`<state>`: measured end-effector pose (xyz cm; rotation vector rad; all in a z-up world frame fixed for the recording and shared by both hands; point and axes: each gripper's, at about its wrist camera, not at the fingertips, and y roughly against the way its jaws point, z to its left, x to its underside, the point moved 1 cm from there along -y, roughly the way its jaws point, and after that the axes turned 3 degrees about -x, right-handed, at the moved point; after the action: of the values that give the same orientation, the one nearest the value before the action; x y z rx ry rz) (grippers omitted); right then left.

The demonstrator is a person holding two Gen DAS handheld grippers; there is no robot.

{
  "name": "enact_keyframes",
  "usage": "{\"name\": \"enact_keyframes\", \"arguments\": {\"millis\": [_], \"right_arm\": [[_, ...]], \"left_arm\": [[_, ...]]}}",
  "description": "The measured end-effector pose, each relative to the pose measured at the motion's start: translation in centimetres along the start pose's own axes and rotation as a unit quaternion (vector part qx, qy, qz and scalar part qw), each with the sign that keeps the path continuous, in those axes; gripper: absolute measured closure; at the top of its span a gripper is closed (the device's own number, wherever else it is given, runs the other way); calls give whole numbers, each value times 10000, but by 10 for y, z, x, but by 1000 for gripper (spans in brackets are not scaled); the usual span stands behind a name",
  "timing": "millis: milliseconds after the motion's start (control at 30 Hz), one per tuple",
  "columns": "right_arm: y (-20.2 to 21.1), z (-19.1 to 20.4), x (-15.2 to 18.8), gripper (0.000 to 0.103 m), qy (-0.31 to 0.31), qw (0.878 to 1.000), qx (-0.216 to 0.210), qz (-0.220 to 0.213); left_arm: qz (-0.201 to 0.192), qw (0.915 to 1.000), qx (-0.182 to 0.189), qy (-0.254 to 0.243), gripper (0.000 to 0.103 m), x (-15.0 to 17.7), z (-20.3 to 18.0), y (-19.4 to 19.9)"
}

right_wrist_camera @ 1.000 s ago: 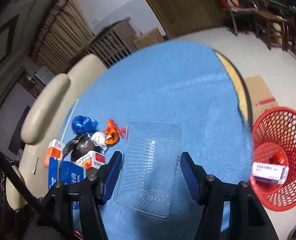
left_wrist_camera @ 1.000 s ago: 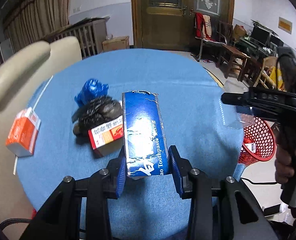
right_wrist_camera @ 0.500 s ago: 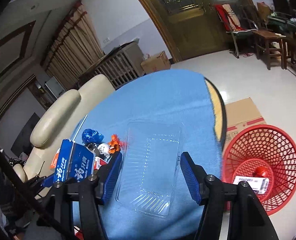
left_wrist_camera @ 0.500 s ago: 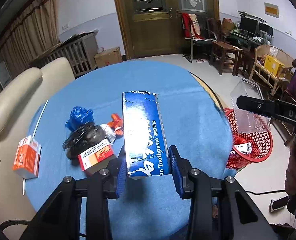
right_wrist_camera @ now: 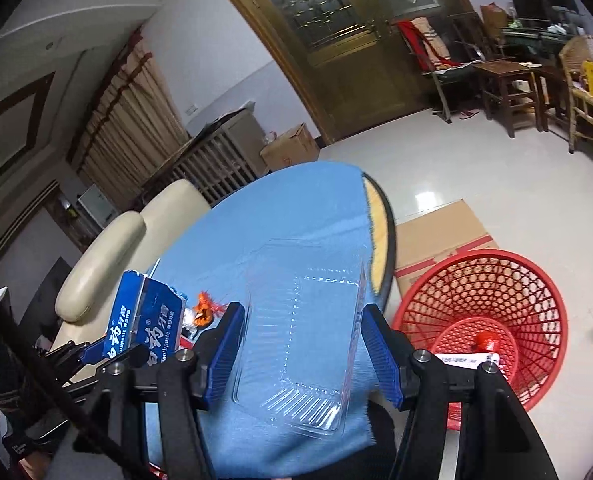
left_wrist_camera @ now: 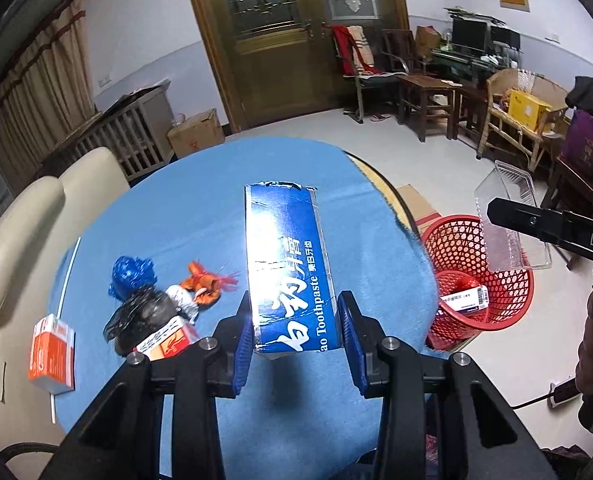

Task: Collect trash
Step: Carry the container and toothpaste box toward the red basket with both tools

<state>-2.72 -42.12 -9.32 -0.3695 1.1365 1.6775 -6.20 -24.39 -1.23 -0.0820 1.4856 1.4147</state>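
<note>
Both loads lifted higher off blue table (left_wrist_camera: 200,200), nearer red basket (left_wrist_camera: 484,280). Left gripper (left_wrist_camera: 296,340) clamped on toothpaste box (left_wrist_camera: 288,264); right gripper (right_wrist_camera: 300,356) clamped on clear tray (right_wrist_camera: 304,336), above basket. Centre over basket, then let go low.

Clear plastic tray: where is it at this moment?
Left wrist view, right side: the clear plastic tray is clamped in the right gripper, above the red basket.
</note>
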Motion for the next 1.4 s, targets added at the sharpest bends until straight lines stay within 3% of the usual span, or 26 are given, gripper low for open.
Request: {"name": "enact_keyframes", "arguments": {"millis": [900,1167,1400], "right_arm": [[38,-62,-1,38,-586,9967,484,-285],[41,-90,8,38,-886,9934,692,-232],[37,-109,18,38,-1075,9909,803,-103]], "left_arm": [[37,9971,319,-686,61,-27,-74,-25],[173,9934,820,-782,61,-28,-97,-38],[499,9840,1442,-916,61,-33,-128,-59]]}}
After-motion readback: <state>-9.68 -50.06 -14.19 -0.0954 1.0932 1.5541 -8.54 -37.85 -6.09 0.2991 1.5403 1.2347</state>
